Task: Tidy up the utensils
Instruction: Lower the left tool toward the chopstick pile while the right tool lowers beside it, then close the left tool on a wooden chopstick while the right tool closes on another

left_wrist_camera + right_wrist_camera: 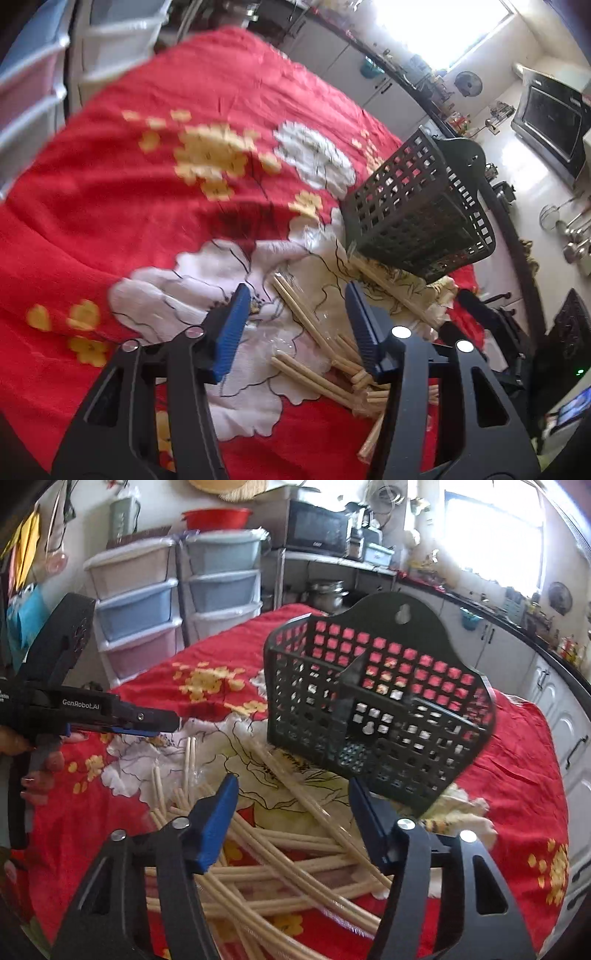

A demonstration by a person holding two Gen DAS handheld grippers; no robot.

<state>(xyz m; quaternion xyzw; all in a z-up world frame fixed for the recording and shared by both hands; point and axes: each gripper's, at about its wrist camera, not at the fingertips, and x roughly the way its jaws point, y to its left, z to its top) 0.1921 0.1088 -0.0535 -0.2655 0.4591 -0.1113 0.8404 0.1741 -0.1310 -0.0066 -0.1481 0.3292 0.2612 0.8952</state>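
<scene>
The far and left stretch of the red floral cloth (110, 192) on the bench lay bare and open to pass. Nearer, a loose heap of chopsticks (280, 853) covered it, and the black lattice caddy (384, 716) stood just behind the heap, blocking the right.

The words "GenRobot.AI" are showing in small white letters on the black side of the left gripper (162, 725), seen from the right wrist camera. A hand (40, 764) is holding that gripper by its handle. More tiny white print is sitting at the far left edge of the same black body, but it is cut off and too small to read. A small pale mark is showing on the front of the black microwave (319, 528) at the back of the room, and it is too blurry to read. No other words or numbers are showing clearly in either view.
</scene>
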